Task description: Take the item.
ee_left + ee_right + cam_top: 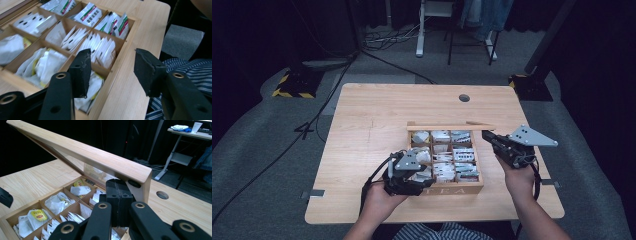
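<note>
A light wooden counter (362, 130) carries a wooden tea box (452, 190) toward its near edge, right of the middle, with the letters TEA on the front wall that faces the person. A round hole (464, 98) sits in the counter near the far edge, toward the right corner. The box is split into compartments, three across, packed with white tea bags (98, 48) that stand upright or lie loose; some in the far compartments bear red and green print, and one sachet (40, 215) has a yellow label. The lid (451, 127) of the box stands raised over the far wall, hinged there, and in the right gripper view its wooden frame runs slantwise across the top.

The left claw (112, 70) hovers over the near left corner of the box, above the front wall. Its jaws stand apart, nothing between them, no pad pressing on any bag. The right claw (119, 203) is at the right side of the box, beside the raised lid's right end; its pads are pressed together, closed with nothing visible between them, just below the lid's corner, and I cannot tell whether they touch it
</note>
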A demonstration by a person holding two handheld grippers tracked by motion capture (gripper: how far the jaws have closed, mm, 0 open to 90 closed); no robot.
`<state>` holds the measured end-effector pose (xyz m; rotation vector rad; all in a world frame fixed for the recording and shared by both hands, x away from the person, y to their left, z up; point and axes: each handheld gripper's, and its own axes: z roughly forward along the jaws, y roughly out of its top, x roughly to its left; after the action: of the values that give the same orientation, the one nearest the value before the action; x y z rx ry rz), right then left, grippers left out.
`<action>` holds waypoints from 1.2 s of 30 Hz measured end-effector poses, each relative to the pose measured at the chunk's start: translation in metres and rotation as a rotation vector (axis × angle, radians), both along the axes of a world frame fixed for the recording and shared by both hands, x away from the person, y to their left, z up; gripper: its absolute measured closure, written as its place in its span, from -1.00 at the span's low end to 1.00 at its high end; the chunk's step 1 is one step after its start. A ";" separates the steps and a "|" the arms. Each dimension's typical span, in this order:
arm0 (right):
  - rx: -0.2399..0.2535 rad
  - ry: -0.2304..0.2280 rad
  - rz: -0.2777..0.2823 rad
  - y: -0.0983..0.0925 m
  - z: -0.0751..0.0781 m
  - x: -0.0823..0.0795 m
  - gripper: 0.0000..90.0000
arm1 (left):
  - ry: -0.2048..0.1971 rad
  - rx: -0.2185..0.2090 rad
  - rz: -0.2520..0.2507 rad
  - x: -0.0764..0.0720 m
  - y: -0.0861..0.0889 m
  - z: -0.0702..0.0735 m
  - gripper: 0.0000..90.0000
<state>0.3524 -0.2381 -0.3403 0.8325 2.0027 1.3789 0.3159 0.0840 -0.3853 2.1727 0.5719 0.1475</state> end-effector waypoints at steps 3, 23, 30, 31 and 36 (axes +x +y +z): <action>0.001 0.000 -0.001 0.000 0.000 0.000 1.00 | 0.003 0.016 -0.032 0.004 -0.009 0.002 0.18; 0.010 -0.002 0.014 -0.002 0.000 0.002 1.00 | 0.100 -0.010 -0.081 0.030 -0.052 -0.019 0.30; 0.006 -0.003 0.015 -0.001 -0.001 0.002 1.00 | 0.130 0.024 -0.056 0.037 -0.057 -0.028 0.36; 0.005 -0.004 0.015 -0.001 -0.001 0.002 1.00 | 0.131 0.030 -0.050 0.038 -0.057 -0.029 0.38; 0.005 -0.003 0.014 -0.001 -0.001 0.002 1.00 | 0.152 0.032 -0.047 0.041 -0.054 -0.034 0.50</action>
<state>0.3540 -0.2393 -0.3410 0.8201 2.0068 1.3925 0.3569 0.0305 -0.4196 2.2394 0.6070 -0.0339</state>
